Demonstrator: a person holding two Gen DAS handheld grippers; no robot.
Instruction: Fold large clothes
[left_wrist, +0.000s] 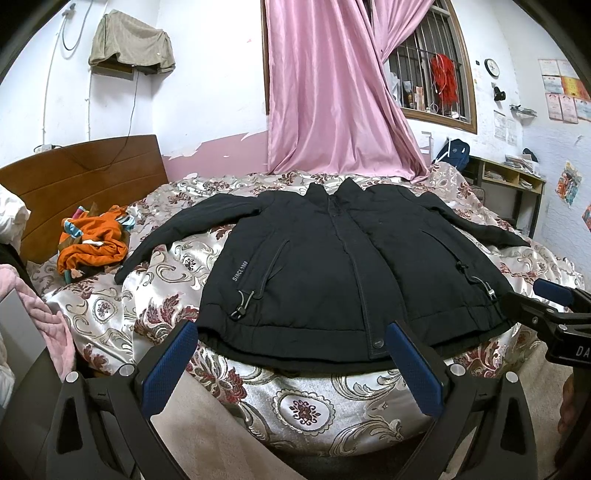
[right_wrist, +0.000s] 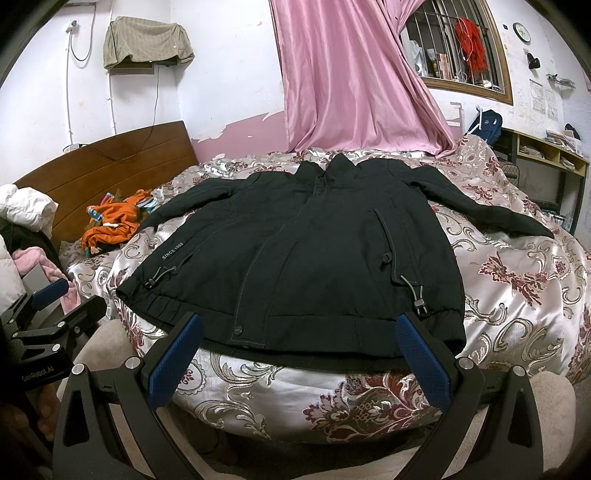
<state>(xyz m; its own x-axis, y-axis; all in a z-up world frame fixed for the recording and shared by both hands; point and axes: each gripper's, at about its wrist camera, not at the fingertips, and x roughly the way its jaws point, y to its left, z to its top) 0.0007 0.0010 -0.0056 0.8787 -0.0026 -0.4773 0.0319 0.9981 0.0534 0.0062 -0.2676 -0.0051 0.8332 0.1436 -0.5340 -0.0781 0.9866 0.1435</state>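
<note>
A black jacket (left_wrist: 332, 266) (right_wrist: 303, 258) lies flat and front side up on the bed, zipped, collar toward the far wall, both sleeves spread out to the sides. My left gripper (left_wrist: 291, 336) stands open just in front of the jacket's hem, left of the zip, nothing between its blue pads. My right gripper (right_wrist: 299, 332) is open too, in front of the hem's right half. The right gripper (left_wrist: 554, 306) shows at the right edge of the left wrist view, and the left gripper (right_wrist: 48, 306) at the left edge of the right wrist view.
The bed has a shiny floral bedspread (left_wrist: 295, 406) (right_wrist: 517, 295). An orange heap of clothes (left_wrist: 92, 243) (right_wrist: 110, 225) lies near the wooden headboard (left_wrist: 81, 177). A pink curtain (left_wrist: 332, 92) hangs behind. A desk with shelves (right_wrist: 546, 155) stands at the right.
</note>
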